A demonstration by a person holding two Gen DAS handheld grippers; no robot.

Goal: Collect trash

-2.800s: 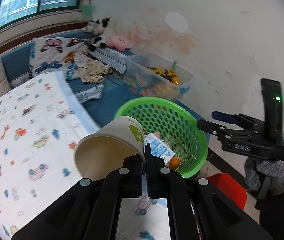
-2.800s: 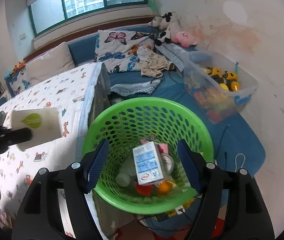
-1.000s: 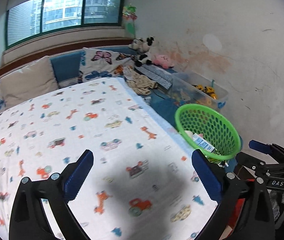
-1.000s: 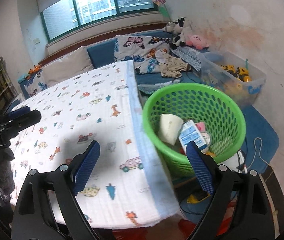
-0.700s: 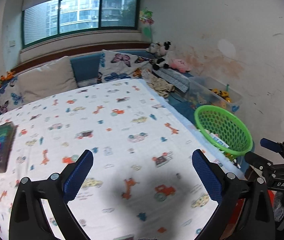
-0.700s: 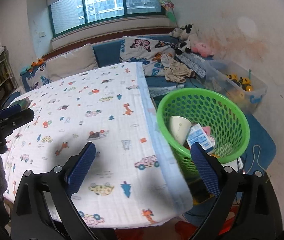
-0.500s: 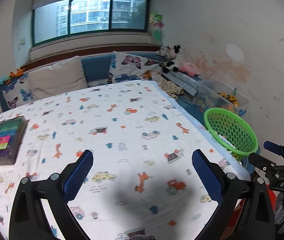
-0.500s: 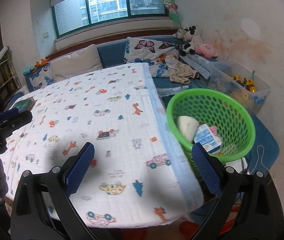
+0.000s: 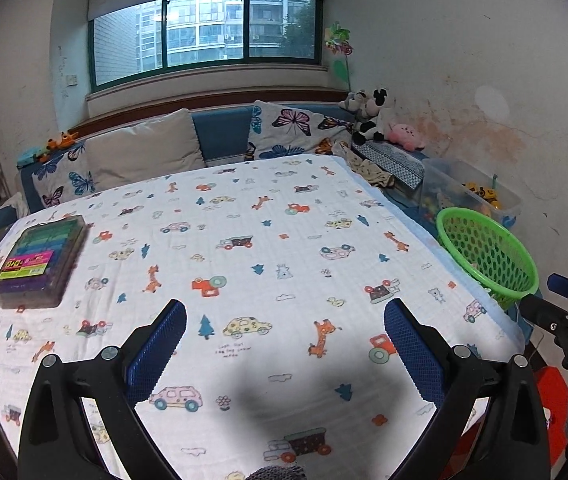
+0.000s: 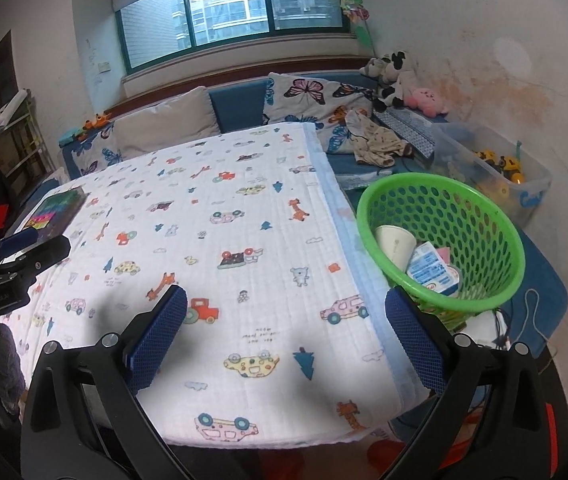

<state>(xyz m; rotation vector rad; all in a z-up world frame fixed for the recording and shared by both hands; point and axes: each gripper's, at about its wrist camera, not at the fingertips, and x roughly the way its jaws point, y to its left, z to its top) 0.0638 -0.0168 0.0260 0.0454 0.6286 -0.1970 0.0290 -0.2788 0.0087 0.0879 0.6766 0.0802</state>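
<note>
Both claws hang over the near edge of the table with the white cartoon-print cloth [image 9: 268, 240], and both are empty. The left gripper [image 9: 284, 352] has its blue-padded fingers [image 9: 156, 348] spread wide, nothing but cloth showing between them. The right gripper [image 10: 284, 340] is at full stretch too, its jaws opening at this very moment, blue pads [image 10: 412, 340] well apart and nothing between them. Over on the right, just off the table's edge, stands the round green perforated plastic basket [image 10: 484, 216], and that is where the trash sits: a white paper cup [image 10: 395, 242] lying on its side against the basket's left wall, and touching it on the right a small blue-and-white drink carton [image 10: 432, 270], with something pink behind it that is too small to make out. From the left wrist view the same basket [image 9: 484, 248] shows past the table's right edge, with the tip of the right gripper poking in just near of it. On the far left of the cloth lies a flat clear plastic case of rainbow-coloured pieces [image 9: 40, 260], well apart from both claws. Behind the table runs a blue sofa with butterfly-print cushions [image 9: 300, 128], and a clear plastic toy bin [image 10: 496, 176] sits against the right wall beyond the basket.
</note>
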